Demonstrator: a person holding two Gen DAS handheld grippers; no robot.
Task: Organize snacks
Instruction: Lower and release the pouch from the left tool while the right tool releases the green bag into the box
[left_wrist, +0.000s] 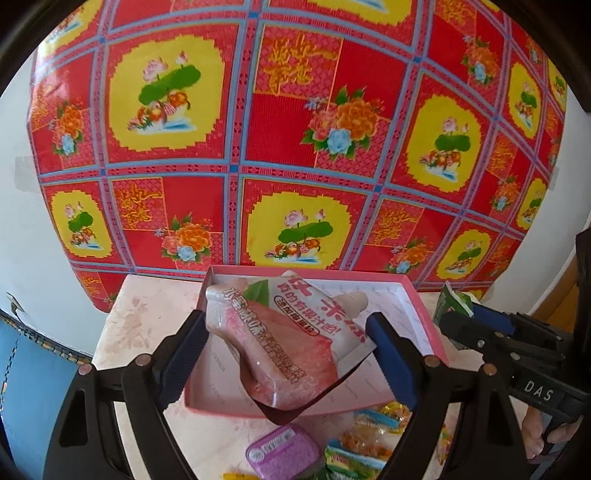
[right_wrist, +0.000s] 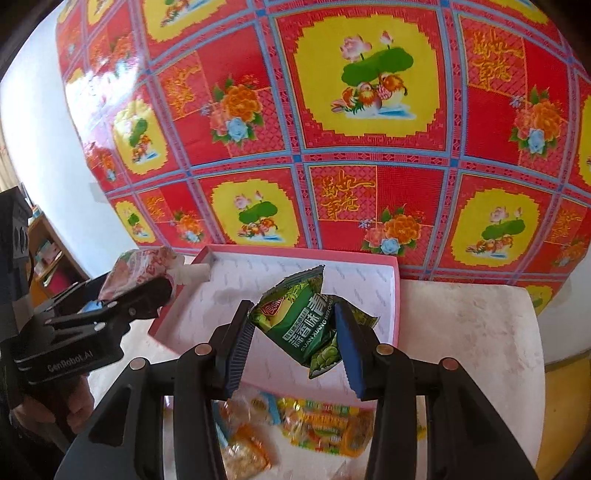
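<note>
Two snacks were in the air at once, and that was where the trouble could start. The left hand-held gripper (left_wrist: 286, 345) stood wide with a pink drink pouch (left_wrist: 280, 339) clamped between its blue pads, the pouch hanging tilted over the pink box (left_wrist: 417, 295). The right hand-held gripper (right_wrist: 291, 345) was narrower, closed on a green snack packet (right_wrist: 306, 321), which also hung above the box's pale, patterned floor.

Both loads appeared bound for the same shallow box, so the two tools could have knocked together over it; in the left wrist view the right tool sat just beside the box's right wall. The pouch looked soft and heavy at its lower end, and I judged it could slide out of the pads or swing. Its spout end pointed toward the far wall and might have caught on the rim. The green packet was gripped by its crinkled middle, so it could twist or slip on release and land on the rim.

More loose items, a purple tin (left_wrist: 282, 454) and yellow-orange sweets (right_wrist: 321, 424), lay on the desk (right_wrist: 461, 332) just before the box. A low pass could have swept them off the edge.
</note>
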